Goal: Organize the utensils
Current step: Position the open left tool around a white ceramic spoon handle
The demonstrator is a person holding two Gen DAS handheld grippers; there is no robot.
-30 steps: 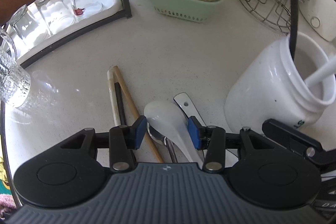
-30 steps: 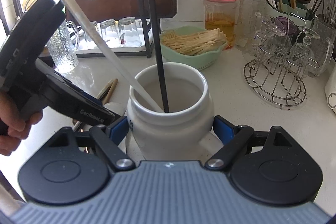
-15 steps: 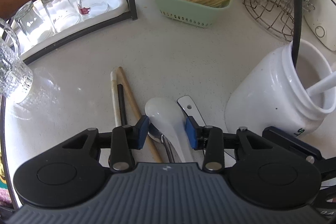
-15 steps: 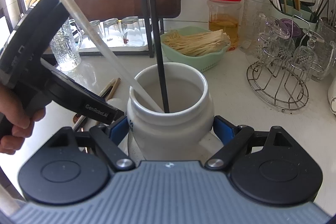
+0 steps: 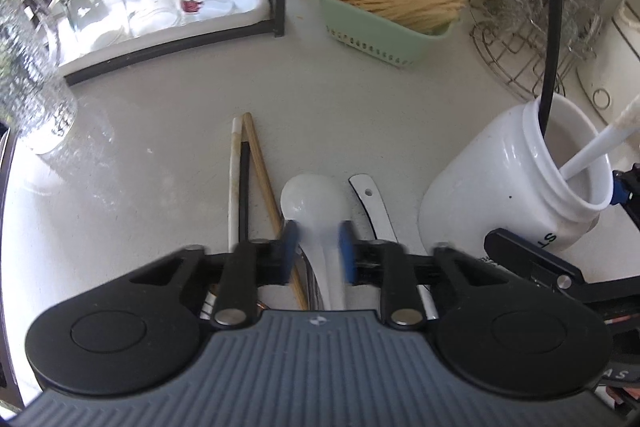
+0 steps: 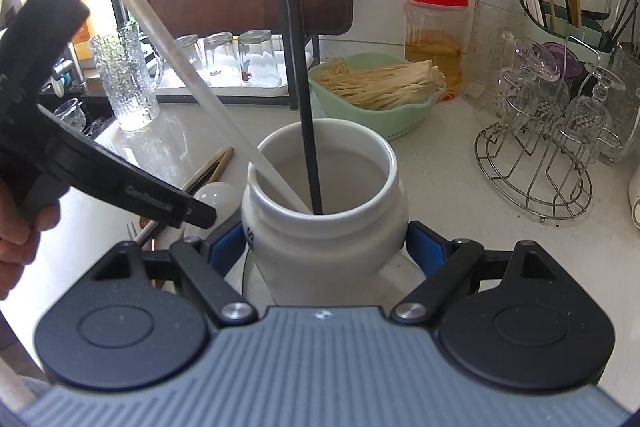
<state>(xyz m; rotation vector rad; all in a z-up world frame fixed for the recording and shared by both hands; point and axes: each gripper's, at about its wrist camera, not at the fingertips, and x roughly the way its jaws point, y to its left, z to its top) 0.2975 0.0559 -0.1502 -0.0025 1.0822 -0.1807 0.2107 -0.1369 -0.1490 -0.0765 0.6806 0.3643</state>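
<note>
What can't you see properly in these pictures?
- White spoon handle: left wrist view, hidden under the left gripper, whose pads are motion-blurred.
- Jar base: right wrist view, hidden behind the right gripper.
- Jar lettering: both views, cut off by gripper parts.

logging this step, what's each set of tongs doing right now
left tongs: just closing on the white spoon's handle, grip unconfirmed
right tongs: shut on the white jar

Bright daylight, fisheye bend at the edges
Light pours in from the window side at far left, blowing out the tap area and glinting off the textured glass mug (image 6: 124, 79); the left gripper (image 5: 318, 251) shows motion-blurred blue pads, while the worktop (image 5: 168, 131) carries soft, pale shadows
</note>
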